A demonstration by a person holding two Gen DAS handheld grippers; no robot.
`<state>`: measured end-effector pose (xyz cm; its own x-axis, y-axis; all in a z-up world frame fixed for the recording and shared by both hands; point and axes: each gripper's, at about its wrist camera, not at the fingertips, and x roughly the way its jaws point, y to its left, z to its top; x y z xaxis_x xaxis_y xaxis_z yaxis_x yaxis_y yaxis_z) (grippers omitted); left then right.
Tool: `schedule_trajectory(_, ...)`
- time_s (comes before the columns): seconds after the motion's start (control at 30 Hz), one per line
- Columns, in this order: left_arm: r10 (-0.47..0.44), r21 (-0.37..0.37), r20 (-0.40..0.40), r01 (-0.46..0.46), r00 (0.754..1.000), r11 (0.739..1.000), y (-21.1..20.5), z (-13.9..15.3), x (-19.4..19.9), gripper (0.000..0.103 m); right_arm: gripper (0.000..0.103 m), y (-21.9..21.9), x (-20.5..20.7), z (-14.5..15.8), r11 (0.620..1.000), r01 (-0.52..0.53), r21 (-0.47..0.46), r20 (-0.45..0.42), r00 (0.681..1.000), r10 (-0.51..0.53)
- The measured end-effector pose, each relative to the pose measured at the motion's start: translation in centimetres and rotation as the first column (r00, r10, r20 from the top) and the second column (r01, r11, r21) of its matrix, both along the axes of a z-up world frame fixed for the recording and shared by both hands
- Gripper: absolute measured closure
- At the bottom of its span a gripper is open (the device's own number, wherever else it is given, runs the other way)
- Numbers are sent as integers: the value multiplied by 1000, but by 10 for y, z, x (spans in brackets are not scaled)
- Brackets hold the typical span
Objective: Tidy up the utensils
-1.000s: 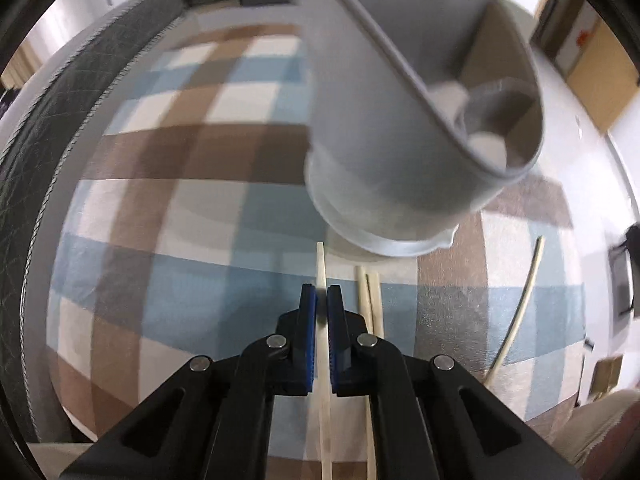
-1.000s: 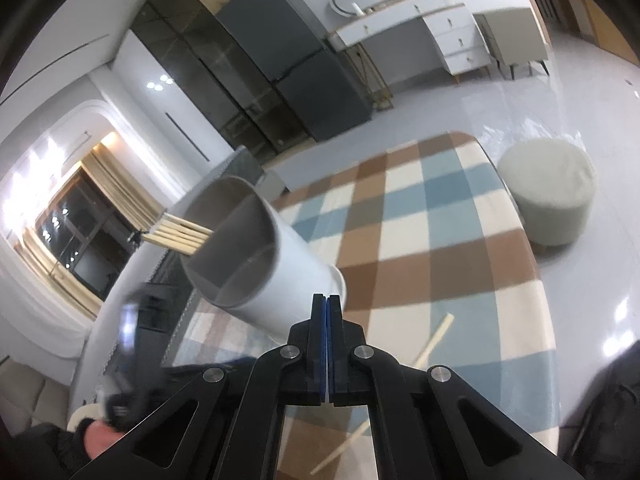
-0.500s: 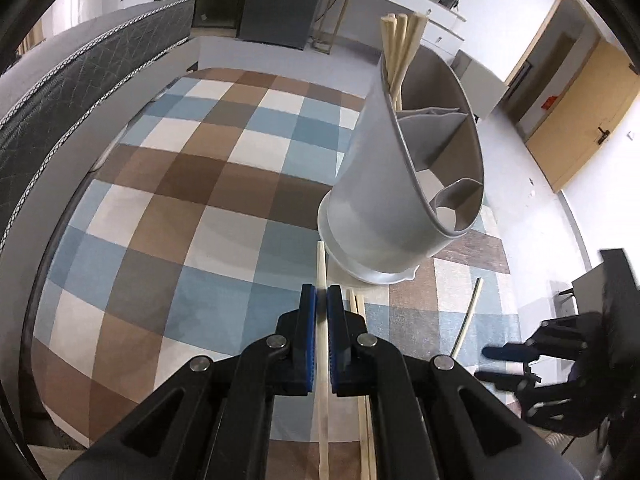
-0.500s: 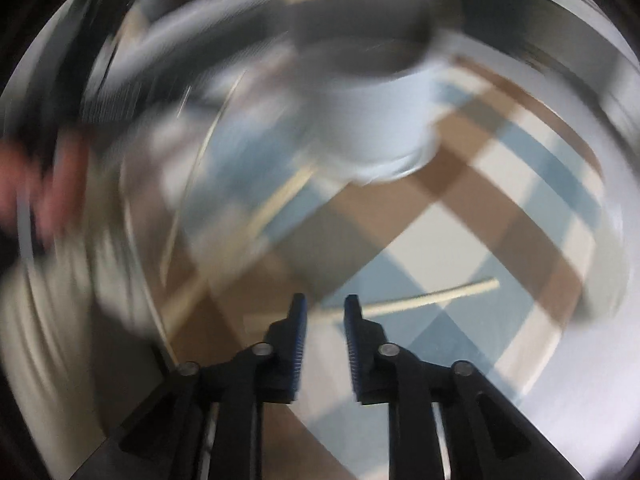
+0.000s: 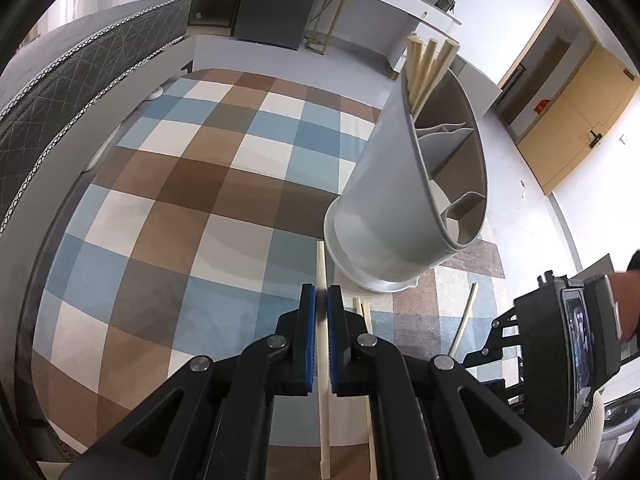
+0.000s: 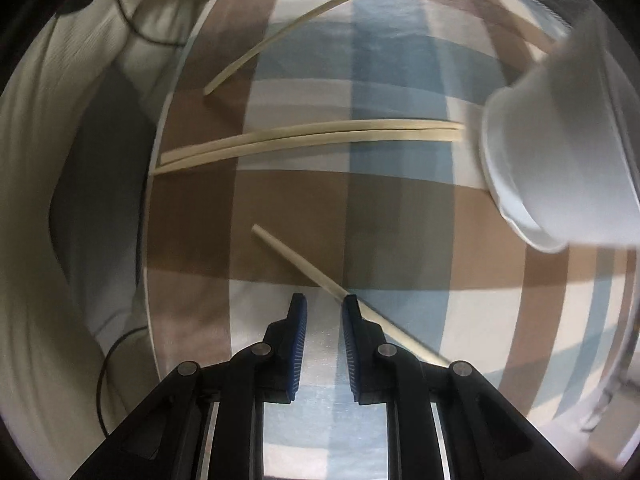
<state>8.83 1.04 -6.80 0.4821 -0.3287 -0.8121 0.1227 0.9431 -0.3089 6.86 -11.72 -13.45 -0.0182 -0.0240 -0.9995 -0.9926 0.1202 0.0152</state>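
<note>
My left gripper (image 5: 321, 294) is shut on a pale chopstick (image 5: 321, 264) that runs between its pads toward the foot of the grey divided holder (image 5: 384, 208). The holder stands on the checked cloth with several chopsticks (image 5: 428, 68) in its far compartment. My right gripper (image 6: 324, 308) points straight down at the cloth, its jaws a little apart and closing, with only cloth between them. A single chopstick (image 6: 296, 260) lies slanted and passes under its right fingertip. A pair of chopsticks (image 6: 320, 136) lies further off, beside the holder (image 6: 560, 168).
The checked tablecloth (image 5: 180, 200) covers a table whose edge (image 6: 154, 208) curves at the left of the right wrist view, with a person's light clothing (image 6: 48, 260) and a black cable (image 6: 132, 28) beyond. A grey quilted cushion (image 5: 60, 92) borders the table's far left.
The right gripper swung from looking across the room to pointing down at the cloth, and its jaws came apart. The holder, close and blurred before, now stands further off. The left gripper kept its chopstick.
</note>
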Motion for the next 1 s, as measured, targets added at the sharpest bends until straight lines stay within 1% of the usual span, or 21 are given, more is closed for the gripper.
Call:
schedule_trajectory(0.07, 5, -1, -3, -5, 1000, 1000, 3, 0, 1, 102, 86, 4, -2, -2, 999, -36, -16, 0, 999, 36)
schedule_trajectory(0.13, 13, -5, -6, -13, 1000, 1000, 7, 0, 2, 102, 85, 10, -3, -3, 999, -41, -9, -18, 999, 41)
schedule_trajectory(0.17, 18, -3, -7, -18, 1000, 1000, 8, -1, 3, 102, 86, 12, -3, -3, 1000, -31, 2, -25, 999, 31)
schedule_trajectory(0.2, 24, -3, -10, -24, 1000, 1000, 10, -1, 3, 102, 90, 14, -2, -3, 1000, -5, 19, -35, 999, 6)
schedule_trajectory(0.23, 30, -5, -12, -30, 999, 1000, 12, -2, 4, 102, 101, 13, 0, -3, 999, 16, 32, -38, 999, -15)
schedule_trajectory(0.27, 39, -7, -14, -39, 999, 999, 14, -2, 4, 102, 103, 14, 4, -4, 997, 56, 50, -27, 998, -55)
schedule_trajectory(0.33, 49, -14, -21, -49, 999, 999, 17, -2, 4, 102, 103, 15, 12, -4, 984, 151, 91, -54, 988, -147)
schedule_trajectory(0.4, 54, -19, -19, -55, 998, 998, 18, -1, 4, 102, 103, 15, 14, -4, 962, 236, 140, -51, 972, -231)
schedule_trajectory(0.5, 50, -17, -15, -51, 999, 999, 16, 0, 1, 102, 103, 11, 9, -5, 944, 279, 174, -32, 960, -278)
schedule_trajectory(0.6, 42, -12, -11, -42, 999, 999, 14, 1, -2, 102, 103, 3, 1, -10, 940, 306, 152, -55, 952, -301)
schedule_trajectory(0.63, 44, -12, -10, -44, 999, 999, 15, 2, -2, 102, 103, 2, -3, -10, 941, 303, 148, -58, 953, -297)
schedule_trajectory(0.67, 46, -16, -12, -46, 999, 999, 16, 2, -3, 102, 103, 2, -7, -7, 944, 286, 164, -46, 958, -283)
schedule_trajectory(0.7, 48, -22, -14, -48, 999, 999, 17, 3, -3, 102, 102, 4, -11, -1, 948, 255, 190, -9, 966, -257)
schedule_trajectory(0.73, 52, -28, -13, -52, 999, 998, 18, 3, -3, 102, 98, 6, -15, 1, 955, 226, 191, 19, 972, -234)
schedule_trajectory(0.8, 53, -30, -14, -54, 998, 998, 20, 3, -4, 102, 85, 15, -21, 2, 974, 151, 172, 61, 985, -163)
schedule_trajectory(0.83, 54, -29, -15, -54, 998, 998, 21, 3, -4, 102, 75, 22, -24, 0, 980, 127, 156, 71, 988, -139)
schedule_trajectory(0.87, 53, -29, -16, -53, 998, 998, 21, 3, -4, 102, 73, 27, -27, -3, 986, 94, 136, 71, 992, -104)
schedule_trajectory(0.97, 56, -31, -16, -56, 998, 998, 23, 3, -3, 102, 73, 46, -26, -10, 996, -5, 87, 94, 996, -3)
schedule_trajectory(1.0, 57, -33, -19, -57, 998, 998, 24, 3, -3, 102, 73, 48, -22, -14, 996, -19, 81, 93, 996, 11)
